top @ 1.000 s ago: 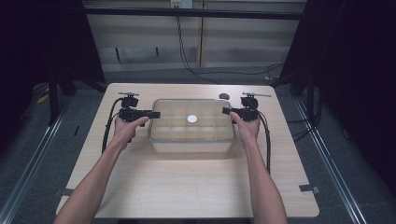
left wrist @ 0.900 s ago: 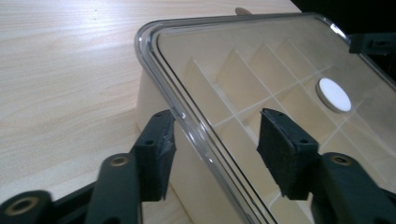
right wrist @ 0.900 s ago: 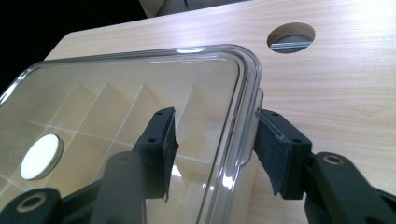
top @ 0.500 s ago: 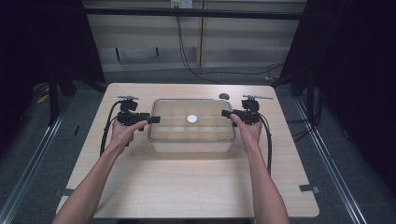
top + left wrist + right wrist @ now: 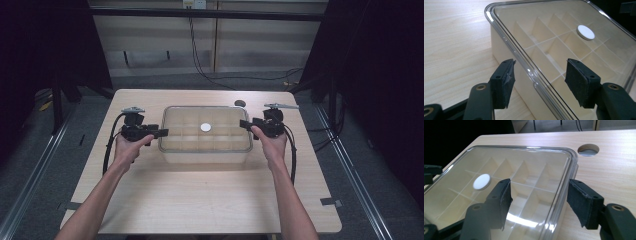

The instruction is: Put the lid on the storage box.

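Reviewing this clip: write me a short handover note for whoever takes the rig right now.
Left tongs: open, jaws have just been closing, straddling the left rim of the lid, pads not pressing.
Right tongs: open, jaws have just been opening, straddling the right rim, nothing gripped.
The clear divided box sits mid-table, lid on, a white round disc at its centre.
Done: both tongs lined up at the lid's ends.
Left: probably grip both ends and lift the lid off.
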`<action>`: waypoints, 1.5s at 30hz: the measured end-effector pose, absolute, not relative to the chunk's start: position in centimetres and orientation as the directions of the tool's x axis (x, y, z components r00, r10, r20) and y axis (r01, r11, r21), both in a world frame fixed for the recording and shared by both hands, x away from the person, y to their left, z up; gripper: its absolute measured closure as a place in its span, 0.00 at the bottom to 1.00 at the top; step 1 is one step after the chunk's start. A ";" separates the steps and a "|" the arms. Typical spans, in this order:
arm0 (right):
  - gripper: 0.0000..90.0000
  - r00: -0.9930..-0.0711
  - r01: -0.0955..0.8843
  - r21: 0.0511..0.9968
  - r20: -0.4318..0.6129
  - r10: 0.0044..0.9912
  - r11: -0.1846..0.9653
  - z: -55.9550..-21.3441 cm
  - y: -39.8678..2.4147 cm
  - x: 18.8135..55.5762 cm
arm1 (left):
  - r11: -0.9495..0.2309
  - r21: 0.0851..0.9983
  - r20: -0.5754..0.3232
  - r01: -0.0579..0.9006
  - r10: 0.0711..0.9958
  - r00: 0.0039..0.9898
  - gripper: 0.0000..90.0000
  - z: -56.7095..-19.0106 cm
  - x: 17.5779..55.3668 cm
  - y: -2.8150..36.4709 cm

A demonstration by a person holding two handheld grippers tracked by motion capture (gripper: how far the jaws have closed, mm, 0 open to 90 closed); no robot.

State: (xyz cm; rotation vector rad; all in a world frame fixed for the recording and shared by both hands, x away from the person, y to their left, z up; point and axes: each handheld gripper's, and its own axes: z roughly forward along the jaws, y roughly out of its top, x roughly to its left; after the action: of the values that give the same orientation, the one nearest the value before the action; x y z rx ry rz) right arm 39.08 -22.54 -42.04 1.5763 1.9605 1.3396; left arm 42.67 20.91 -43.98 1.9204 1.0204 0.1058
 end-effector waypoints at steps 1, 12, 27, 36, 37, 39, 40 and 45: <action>0.40 -0.368 0.604 0.797 0.307 0.878 -0.025 -41.9 -22.5 38.8 | -0.227 0.761 -0.316 0.608 0.688 0.653 0.49 -44.0 42.5 21.0; 0.42 -0.376 0.600 0.800 0.304 0.875 -0.021 -41.9 -23.8 35.3 | -0.279 0.769 -0.271 0.575 0.673 0.689 0.51 -43.1 39.8 21.3; 0.37 -0.422 0.576 0.817 0.309 0.852 -0.011 -42.3 -24.4 29.5 | -0.310 0.776 -0.229 0.549 0.673 0.704 0.37 -42.7 35.6 22.6; 0.35 -0.414 0.582 0.813 0.317 0.853 -0.020 -42.8 -25.1 26.7 | -0.279 0.785 -0.245 0.553 0.681 0.691 0.38 -43.7 32.8 23.7; 0.35 -0.408 0.583 0.812 0.318 0.856 -0.024 -42.9 -25.2 26.4 | -0.277 0.786 -0.246 0.553 0.680 0.691 0.38 -43.8 32.4 23.8; 0.35 -0.404 0.588 0.808 0.326 0.854 -0.030 -43.2 -25.2 25.7 | -0.266 0.788 -0.260 0.556 0.675 0.691 0.37 -43.8 31.5 24.2; 0.35 -0.403 0.593 0.805 0.322 0.857 -0.023 -43.4 -25.2 25.3 | -0.257 0.787 -0.266 0.561 0.679 0.684 0.37 -43.9 31.2 24.3; 0.35 -0.399 0.612 0.791 0.328 0.856 -0.018 -44.1 -25.3 23.8 | -0.259 0.778 -0.269 0.572 0.686 0.676 0.37 -44.3 29.4 25.0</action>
State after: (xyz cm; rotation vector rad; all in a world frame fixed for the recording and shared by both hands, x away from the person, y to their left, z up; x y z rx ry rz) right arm 23.81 -25.27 -44.08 1.5487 2.0025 1.3792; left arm 29.45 24.96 -44.34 1.9463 0.9783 0.1515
